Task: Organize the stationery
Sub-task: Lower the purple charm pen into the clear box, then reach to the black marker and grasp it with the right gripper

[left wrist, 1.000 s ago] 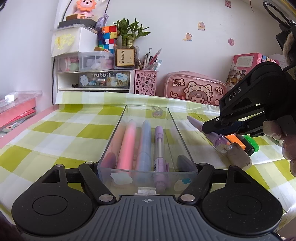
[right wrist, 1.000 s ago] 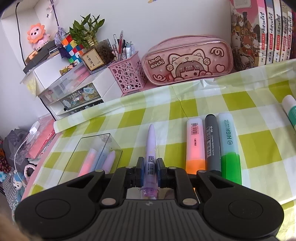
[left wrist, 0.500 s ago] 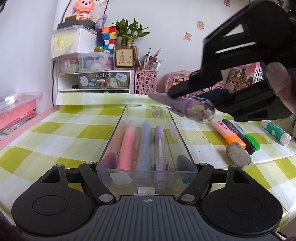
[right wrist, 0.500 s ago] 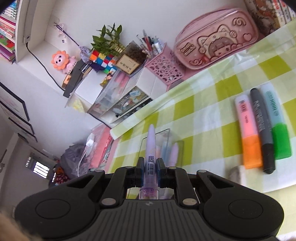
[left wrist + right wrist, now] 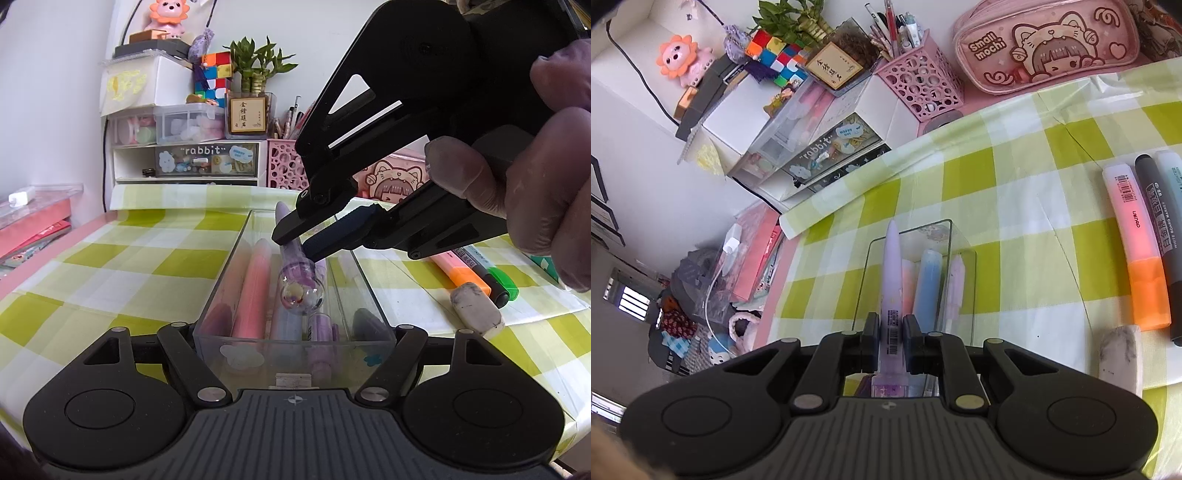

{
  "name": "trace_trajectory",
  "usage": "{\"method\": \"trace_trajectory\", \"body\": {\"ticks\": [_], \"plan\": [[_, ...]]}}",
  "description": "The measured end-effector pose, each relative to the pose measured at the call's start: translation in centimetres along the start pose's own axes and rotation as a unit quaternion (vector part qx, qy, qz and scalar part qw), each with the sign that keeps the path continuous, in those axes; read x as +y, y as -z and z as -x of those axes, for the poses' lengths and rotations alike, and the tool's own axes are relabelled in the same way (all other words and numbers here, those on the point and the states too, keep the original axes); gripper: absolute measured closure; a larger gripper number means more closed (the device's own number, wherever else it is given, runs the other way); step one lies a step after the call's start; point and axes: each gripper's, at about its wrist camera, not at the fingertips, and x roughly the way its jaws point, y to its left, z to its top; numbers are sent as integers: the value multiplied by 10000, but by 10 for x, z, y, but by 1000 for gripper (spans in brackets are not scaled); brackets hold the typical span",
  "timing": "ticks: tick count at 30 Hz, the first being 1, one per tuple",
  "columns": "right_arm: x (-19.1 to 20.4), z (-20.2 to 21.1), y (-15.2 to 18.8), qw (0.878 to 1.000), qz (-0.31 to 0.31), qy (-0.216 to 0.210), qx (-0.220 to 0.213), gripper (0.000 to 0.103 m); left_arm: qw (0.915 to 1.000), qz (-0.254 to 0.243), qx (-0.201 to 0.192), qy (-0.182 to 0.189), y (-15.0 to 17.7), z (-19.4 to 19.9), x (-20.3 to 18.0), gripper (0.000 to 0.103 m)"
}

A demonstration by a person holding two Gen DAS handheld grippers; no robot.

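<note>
A clear plastic tray lies lengthwise on the green-checked cloth, and my left gripper is shut on its near end, one finger on each side wall. Inside it lie a pink highlighter, a blue one, a purple pen and a dark one. My right gripper hangs over the tray, shut on a lilac pen with a clear decorated end. In the right wrist view this gripper holds the lilac pen pointing along the tray, tip over the far end.
To the right of the tray lie an orange highlighter, a black whiteboard marker, a green highlighter and a worn eraser. A pink pencil case, a pink pen basket and a drawer unit line the back.
My right gripper lifted the lilac pen from the cloth beside the markers and carried it left over the tray, turning it to point along the tray. The left gripper kept still.
</note>
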Motion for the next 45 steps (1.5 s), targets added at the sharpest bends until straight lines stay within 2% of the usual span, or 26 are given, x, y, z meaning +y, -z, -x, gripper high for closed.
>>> {"method": "trace_trajectory", "body": {"ticks": [18,27,33,39,45], "plan": [[4,-10,5,9993,-127,-34,341,87,10000,1,0,6,0,0,0,29],[4,-10,8,9992,-176,-84,340,85,10000,-1,0,3,0,0,0,29],[4,-3,7,9995,-138,-136,244,72,10000,-1,-1,6,0,0,0,29],[8,4,7,9999,30,-57,132,67,10000,4,0,18,0,0,2,29],[1,44,9,9983,345,112,-446,56,10000,1,-2,14,0,0,2,29]]}}
